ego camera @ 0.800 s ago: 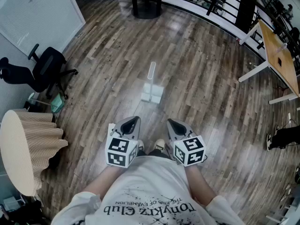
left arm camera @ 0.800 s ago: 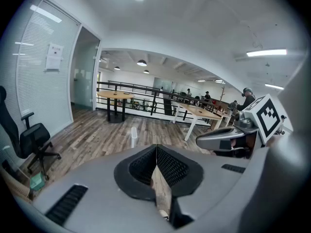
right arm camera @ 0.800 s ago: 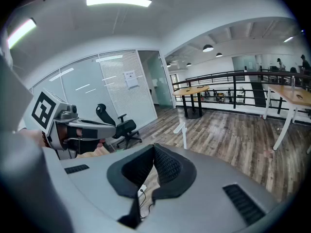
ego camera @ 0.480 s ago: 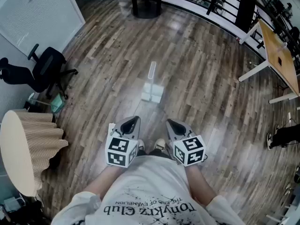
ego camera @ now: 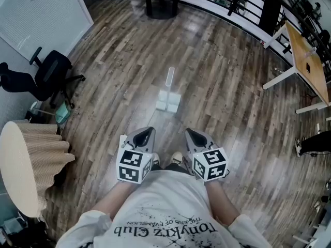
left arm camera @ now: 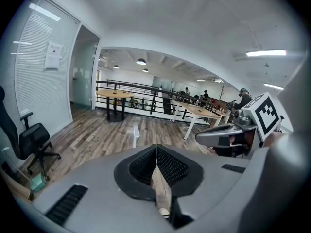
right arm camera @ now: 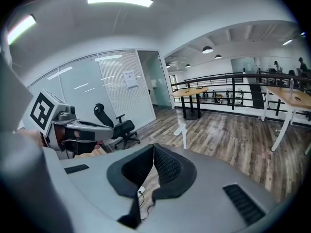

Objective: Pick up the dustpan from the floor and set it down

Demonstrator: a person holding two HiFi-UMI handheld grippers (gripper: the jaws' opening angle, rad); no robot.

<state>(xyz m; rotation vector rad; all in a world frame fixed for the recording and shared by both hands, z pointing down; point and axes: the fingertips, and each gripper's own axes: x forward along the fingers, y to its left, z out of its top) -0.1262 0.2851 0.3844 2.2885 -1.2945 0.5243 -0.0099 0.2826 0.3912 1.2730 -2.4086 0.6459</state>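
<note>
The floor (ego camera: 222, 87) is plank wood, streaky brown and grey, smooth with a soft sheen (pale glare lies around the dustpan). The dustpan (ego camera: 168, 101) looks like pale, smooth plastic. The left gripper (ego camera: 149, 132) and right gripper (ego camera: 189, 133) have matt grey plastic shells, and their pads (left arm camera: 171, 166) are black with a fine ribbed texture. A pleated beige cloth (ego camera: 36, 154) looks soft and matt. The desk (ego camera: 310, 61) has a light wooden top.
</note>
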